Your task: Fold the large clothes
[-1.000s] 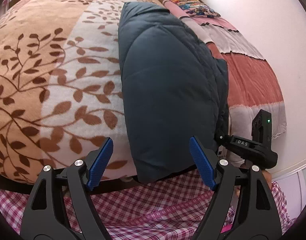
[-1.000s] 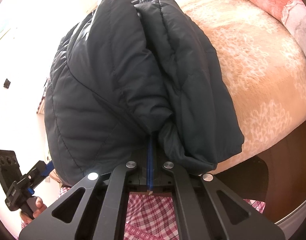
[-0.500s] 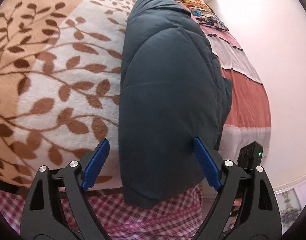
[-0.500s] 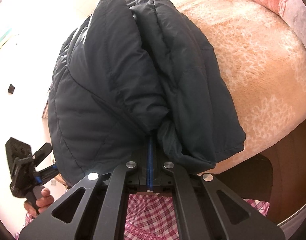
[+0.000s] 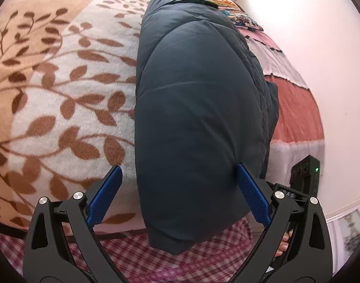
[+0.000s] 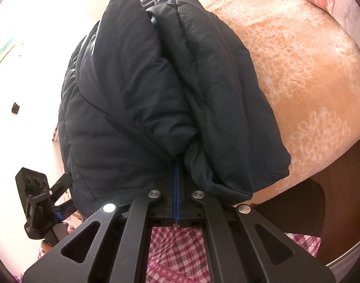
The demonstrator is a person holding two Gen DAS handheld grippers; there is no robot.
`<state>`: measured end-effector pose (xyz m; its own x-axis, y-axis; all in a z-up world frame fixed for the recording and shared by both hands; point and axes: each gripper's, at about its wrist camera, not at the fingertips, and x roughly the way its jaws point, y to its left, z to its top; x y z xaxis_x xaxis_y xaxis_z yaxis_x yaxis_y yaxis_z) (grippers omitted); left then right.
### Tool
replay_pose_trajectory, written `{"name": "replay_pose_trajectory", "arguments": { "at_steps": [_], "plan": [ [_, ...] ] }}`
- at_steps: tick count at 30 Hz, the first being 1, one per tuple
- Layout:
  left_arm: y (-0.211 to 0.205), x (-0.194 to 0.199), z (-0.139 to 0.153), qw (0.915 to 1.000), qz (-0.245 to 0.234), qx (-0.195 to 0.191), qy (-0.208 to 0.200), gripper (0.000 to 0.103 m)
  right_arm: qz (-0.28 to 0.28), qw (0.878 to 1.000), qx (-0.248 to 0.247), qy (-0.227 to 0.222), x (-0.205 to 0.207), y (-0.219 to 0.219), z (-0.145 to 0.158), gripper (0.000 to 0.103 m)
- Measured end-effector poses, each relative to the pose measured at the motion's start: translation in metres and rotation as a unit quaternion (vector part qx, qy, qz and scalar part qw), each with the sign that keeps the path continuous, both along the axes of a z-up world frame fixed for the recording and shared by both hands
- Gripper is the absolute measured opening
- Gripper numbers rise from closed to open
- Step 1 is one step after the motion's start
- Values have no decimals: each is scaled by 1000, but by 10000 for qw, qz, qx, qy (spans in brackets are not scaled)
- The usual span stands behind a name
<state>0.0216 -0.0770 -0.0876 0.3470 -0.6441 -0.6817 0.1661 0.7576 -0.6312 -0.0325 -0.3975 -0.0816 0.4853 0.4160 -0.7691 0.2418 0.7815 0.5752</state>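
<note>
A dark blue puffer jacket [image 5: 194, 108] lies in a long folded bundle on the bed, its near end hanging over the bed's edge. My left gripper [image 5: 177, 184] is open, its blue pads [image 5: 104, 193] on either side of the jacket's near end without pinching it. My right gripper [image 6: 176, 167] is shut on a fold of the jacket [image 6: 137, 89] at its near end and holds that side lifted. The right gripper's body shows at the lower right of the left wrist view [image 5: 304, 176]; the left gripper's shows at the lower left of the right wrist view [image 6: 36, 202].
The bed is covered by a tan and white leaf-print blanket [image 5: 62, 82]. A pink and white striped quilt [image 5: 295, 108] lies along the wall side, with a colourful pillow [image 5: 241, 16] at the far end. A pale wall [image 5: 321, 47] stands close by. Pink checked cloth [image 6: 177, 254] is below the grippers.
My left gripper has moved forward and closer, so its open pads now straddle the jacket's near end. The right gripper has kept its hold, and the jacket looks slightly nearer.
</note>
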Motion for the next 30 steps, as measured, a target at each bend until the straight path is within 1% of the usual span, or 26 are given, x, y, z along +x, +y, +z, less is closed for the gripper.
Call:
{"name": "replay_pose_trajectory", "arguments": {
  "at_steps": [6,12,16,18,22,26,30],
  "plan": [
    [1,2,-4,10000,25,20,29,96,2,10000,-24,-6,1,-4,-2,0],
    [-2,-1,0,9996,-6,234,-131,96,-2,10000,-63,29,1,-1,1,0],
    [-3,1,3,9993,-54,323,-164,96,-9,10000,-63,41,1,2,3,0],
    [-4,5,5,9992,-137,332,-155,94,-11,10000,-55,43,2,2,3,0],
    [-8,7,11,9989,-336,237,-230,80,-10,10000,-8,7,1,2,3,0],
    [-8,5,13,9985,-354,288,-303,74,-27,10000,51,-28,-2,-1,2,0],
    [-8,4,14,9980,-366,370,-371,70,-3,9999,124,-25,-6,-6,1,0]
  ]
}}
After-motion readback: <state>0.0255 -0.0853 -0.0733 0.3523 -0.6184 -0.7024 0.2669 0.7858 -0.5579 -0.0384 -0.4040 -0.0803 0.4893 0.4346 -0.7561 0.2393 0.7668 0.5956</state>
